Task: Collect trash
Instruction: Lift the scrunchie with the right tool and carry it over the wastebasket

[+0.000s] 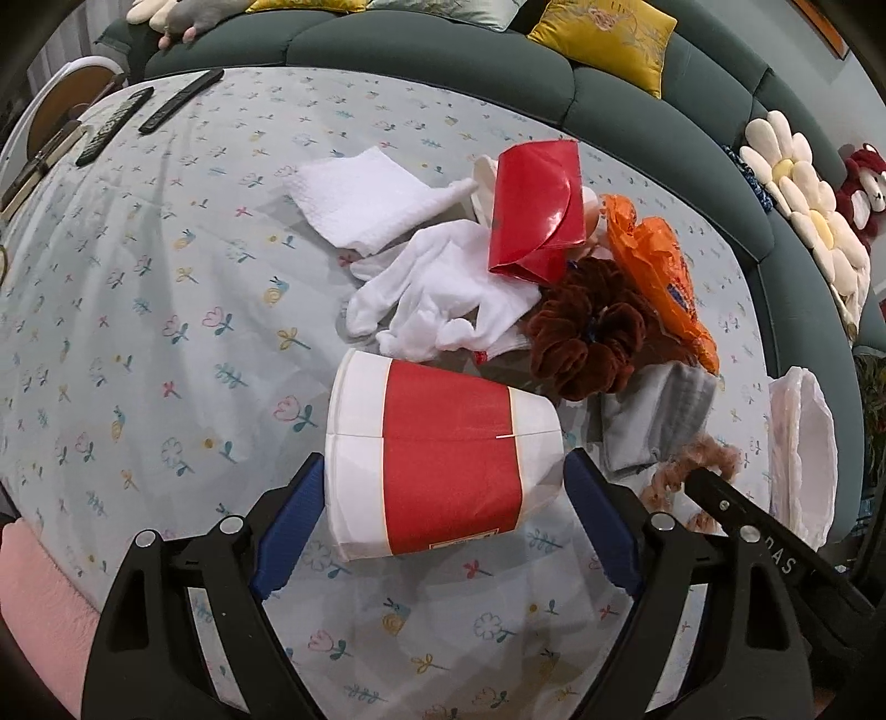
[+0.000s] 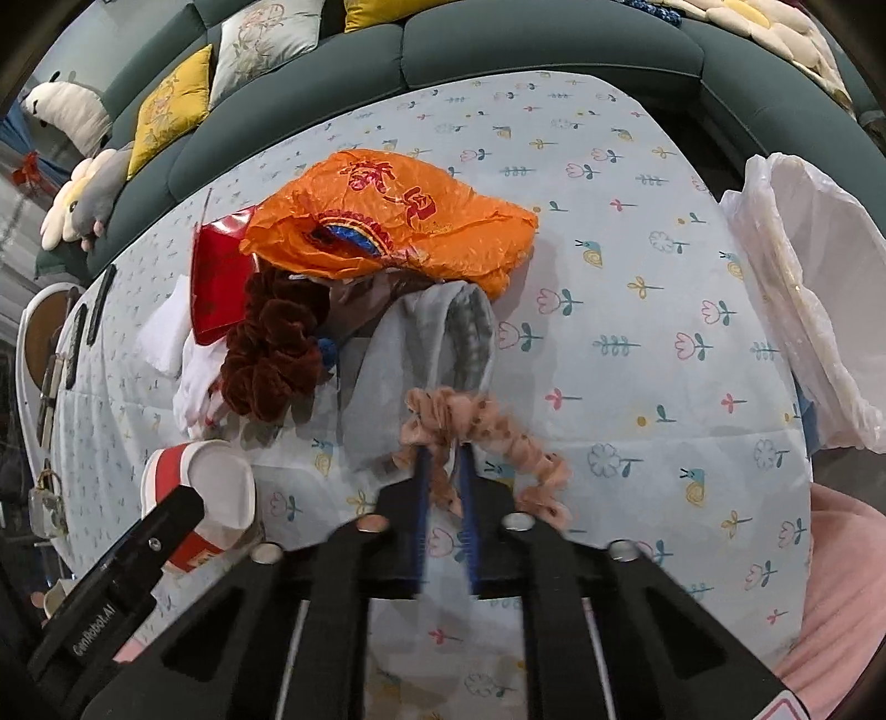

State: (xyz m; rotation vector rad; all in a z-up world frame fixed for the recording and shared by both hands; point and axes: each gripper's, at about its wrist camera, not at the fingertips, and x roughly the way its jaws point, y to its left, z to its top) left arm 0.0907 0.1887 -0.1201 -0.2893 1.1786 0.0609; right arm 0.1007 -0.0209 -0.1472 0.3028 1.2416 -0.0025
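You are working over a table under a pale blue flower-print tablecloth (image 1: 166, 288), with a dark green sofa (image 1: 421, 50) curving behind it. At the table's right edge sits a bin lined with a white plastic bag (image 2: 803, 288), well apart from the pile. The trash lies heaped mid-table: an orange plastic bag (image 2: 398, 216) on the far side, a red and white paper cup (image 1: 443, 465) on its side nearest you, a folded red envelope (image 1: 534, 210), a white glove (image 1: 443, 288) just beside a white paper napkin (image 1: 371, 199), a grey cloth (image 2: 437, 332), and a dark brown velvet scrunchie (image 1: 587, 332). Your left gripper (image 1: 443, 498) stands spread wide, its blue pads either side of the cup; whether they touch it you cannot tell. Your right gripper (image 2: 446, 459) is pressed together, pinching a peach dotted scrunchie (image 2: 476, 426) that lies at the near end of the grey cloth.
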